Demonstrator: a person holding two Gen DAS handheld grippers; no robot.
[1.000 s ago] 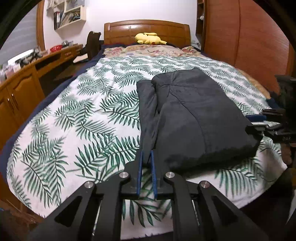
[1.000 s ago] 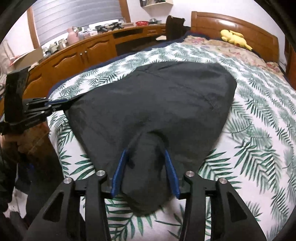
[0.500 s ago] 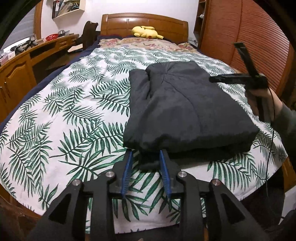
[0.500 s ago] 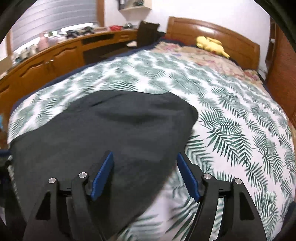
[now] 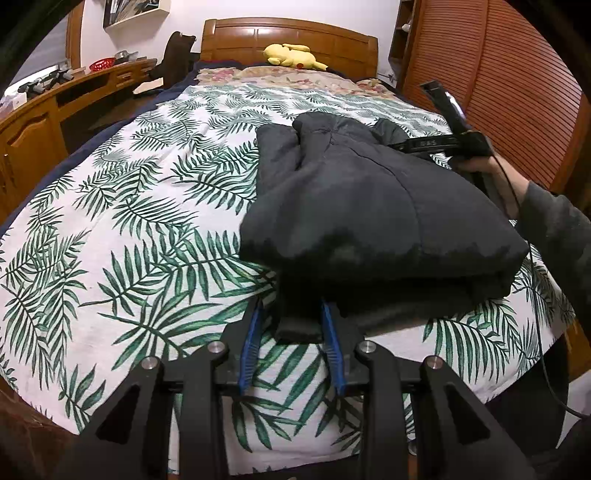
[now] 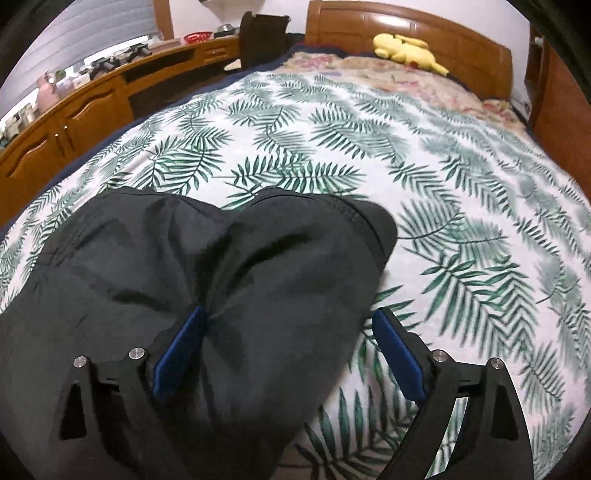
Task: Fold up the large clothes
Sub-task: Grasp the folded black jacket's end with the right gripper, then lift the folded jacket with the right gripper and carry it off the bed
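Note:
A dark grey jacket lies folded on the palm-leaf bed sheet. My left gripper is at its near edge. A small corner of the fabric sits between the blue pads, and a gap shows at the left pad. A hand holds my right gripper over the jacket's far right part. In the right wrist view the right gripper straddles a bulge of the jacket. Its jaws are opening wide, with the right pad clear of the cloth.
A yellow plush toy lies by the wooden headboard. Wooden cabinets and a desk run along the left, with a dark chair. A slatted wardrobe stands on the right. A sleeve reaches in from there.
My left gripper's jaws went from shut on the jacket's edge to parted. The right gripper let go of the near corner, moved to the jacket's far end and spread its jaws.

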